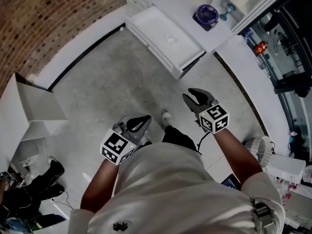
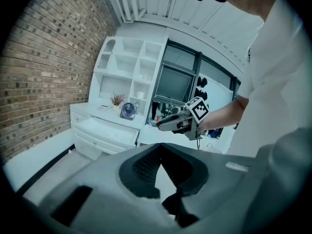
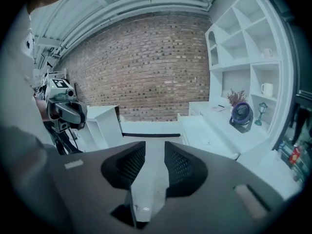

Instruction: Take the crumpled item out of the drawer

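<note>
The white drawer (image 1: 146,21) of the dresser stands pulled open at the top of the head view. A small white crumpled item (image 1: 170,39) lies inside it, toward its right end. In the right gripper view the same drawer (image 3: 202,128) is seen ahead on the right, with the crumpled item (image 3: 208,141) a pale speck in it. My left gripper (image 1: 147,119) hangs close to my body, far from the drawer, jaws shut and empty. My right gripper (image 1: 190,94) is held a little farther forward. Its jaws are open with nothing between them.
A blue fan (image 1: 206,14) stands on the dresser top beside white shelves (image 1: 241,1). A brick wall (image 1: 44,18) runs along the left. An open white box (image 1: 36,106) sits left of me, with dark clutter (image 1: 34,189) below it. My shoe (image 1: 167,117) rests on grey floor.
</note>
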Action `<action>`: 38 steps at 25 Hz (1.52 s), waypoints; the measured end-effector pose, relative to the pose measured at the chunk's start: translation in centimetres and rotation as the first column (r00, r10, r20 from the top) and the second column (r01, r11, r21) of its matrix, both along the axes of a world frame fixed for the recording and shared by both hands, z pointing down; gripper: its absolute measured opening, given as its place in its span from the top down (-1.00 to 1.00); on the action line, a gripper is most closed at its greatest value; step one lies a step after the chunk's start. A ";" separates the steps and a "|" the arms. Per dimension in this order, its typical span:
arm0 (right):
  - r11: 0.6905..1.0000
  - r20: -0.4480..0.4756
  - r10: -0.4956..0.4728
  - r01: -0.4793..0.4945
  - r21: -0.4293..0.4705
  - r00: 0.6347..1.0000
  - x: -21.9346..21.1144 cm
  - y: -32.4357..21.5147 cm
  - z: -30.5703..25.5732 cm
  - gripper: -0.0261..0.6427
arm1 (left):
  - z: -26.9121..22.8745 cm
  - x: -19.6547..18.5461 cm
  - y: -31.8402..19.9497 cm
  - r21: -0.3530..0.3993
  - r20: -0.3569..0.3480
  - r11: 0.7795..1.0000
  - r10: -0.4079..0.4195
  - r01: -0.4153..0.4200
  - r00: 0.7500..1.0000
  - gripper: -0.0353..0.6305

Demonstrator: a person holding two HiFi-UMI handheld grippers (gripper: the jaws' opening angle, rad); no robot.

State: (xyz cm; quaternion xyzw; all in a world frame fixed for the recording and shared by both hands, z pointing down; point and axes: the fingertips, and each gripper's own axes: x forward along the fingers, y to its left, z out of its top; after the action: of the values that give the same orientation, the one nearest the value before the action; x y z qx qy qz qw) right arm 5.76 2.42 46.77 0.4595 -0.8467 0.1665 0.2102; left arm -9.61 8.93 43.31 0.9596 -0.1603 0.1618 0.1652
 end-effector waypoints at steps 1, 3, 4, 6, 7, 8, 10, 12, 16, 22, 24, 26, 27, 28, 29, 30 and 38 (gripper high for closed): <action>1.000 -0.005 0.001 -0.001 0.001 1.000 0.1 -1.1 0.1 0.51 | 0.1 -0.3 -0.7 -0.004 -0.005 1.000 -0.006 0.006 1.000 0.88; 1.000 -0.016 0.000 0.000 0.002 1.000 0.2 -3.6 0.3 0.52 | 0.3 -0.9 -2.1 -0.013 -0.005 1.000 -0.016 0.016 1.000 0.88; 1.000 -0.025 -0.004 0.004 0.004 1.000 0.3 -5.0 0.5 0.52 | 0.4 -1.2 -2.9 -0.016 -0.001 1.000 -0.023 0.023 1.000 0.88; 1.000 -0.043 -0.017 0.017 0.007 0.999 0.6 -8.0 1.0 0.52 | 0.5 -1.8 -4.9 -0.016 0.004 0.999 -0.048 0.048 0.999 0.88; 1.000 -0.052 -0.023 0.023 0.006 0.998 0.9 -9.5 1.5 0.52 | 0.5 -2.0 -5.9 -0.015 0.006 0.998 -0.065 0.065 0.998 0.88; 1.000 -0.060 -0.028 0.028 0.003 0.998 1.2 -11.1 2.1 0.52 | 0.6 -2.3 -6.9 -0.012 0.009 0.996 -0.083 0.083 0.997 0.88; 0.999 -0.075 -0.036 0.035 -0.008 0.997 2.2 -14.2 3.6 0.52 | 0.7 -2.7 -8.9 -0.008 0.015 0.992 -0.122 0.123 0.992 0.88; 0.999 -0.091 -0.047 0.045 -0.020 0.995 3.3 -17.6 5.1 0.52 | 0.8 -2.8 -11.2 -0.008 0.022 0.986 -0.166 0.166 0.986 0.88; 0.997 -0.131 -0.072 0.068 -0.035 0.989 5.4 -25.0 7.8 0.52 | 0.5 -2.0 -16.2 -0.015 0.041 0.975 -0.222 0.223 0.974 0.88; 0.989 -0.187 -0.128 0.110 -0.103 0.974 8.4 -33.8 12.8 0.49 | 0.4 1.1 -23.8 -0.034 0.054 0.959 -0.279 0.281 0.959 0.88; 0.985 -0.199 -0.142 0.118 -0.128 0.970 9.4 -36.1 14.9 0.47 | 0.4 2.4 -25.8 -0.033 0.063 0.957 -0.286 0.288 0.956 0.88; 0.981 -0.208 -0.151 0.121 -0.152 0.966 10.3 -38.2 17.0 0.44 | 0.7 3.5 -27.6 -0.037 0.075 0.955 -0.290 0.293 0.954 0.88; 0.979 -0.213 -0.154 0.119 -0.167 0.965 10.8 -39.1 18.1 0.43 | 0.8 3.9 -28.4 -0.040 0.082 0.954 -0.294 0.298 0.952 0.88; 0.976 -0.217 -0.157 0.117 -0.185 0.963 11.2 -39.9 19.1 0.42 | 0.9 4.3 -29.2 -0.042 0.089 0.952 -0.299 0.303 0.950 0.88; 0.972 -0.220 -0.160 0.115 -0.204 0.962 11.5 -40.6 20.2 0.40 | 0.8 4.6 -29.9 -0.044 0.096 0.950 -0.306 0.311 0.947 0.88; 0.969 -0.222 -0.164 0.115 -0.221 0.961 11.7 -41.2 21.2 0.40 | 0.7 4.9 -30.6 -0.044 0.103 0.947 -0.313 0.319 0.944 0.88; 0.941 -0.254 -0.205 0.120 -0.315 0.945 12.9 -44.6 28.4 0.36 | 1.1 5.3 -33.1 -0.054 0.184 0.918 -0.377 0.392 0.908 0.88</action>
State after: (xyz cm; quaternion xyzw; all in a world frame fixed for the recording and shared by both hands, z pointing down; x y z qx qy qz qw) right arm 18.69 -42.22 75.13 0.3697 -0.8089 0.2055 0.4084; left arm -4.28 -24.19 44.39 0.8835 -0.3523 0.2142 0.2224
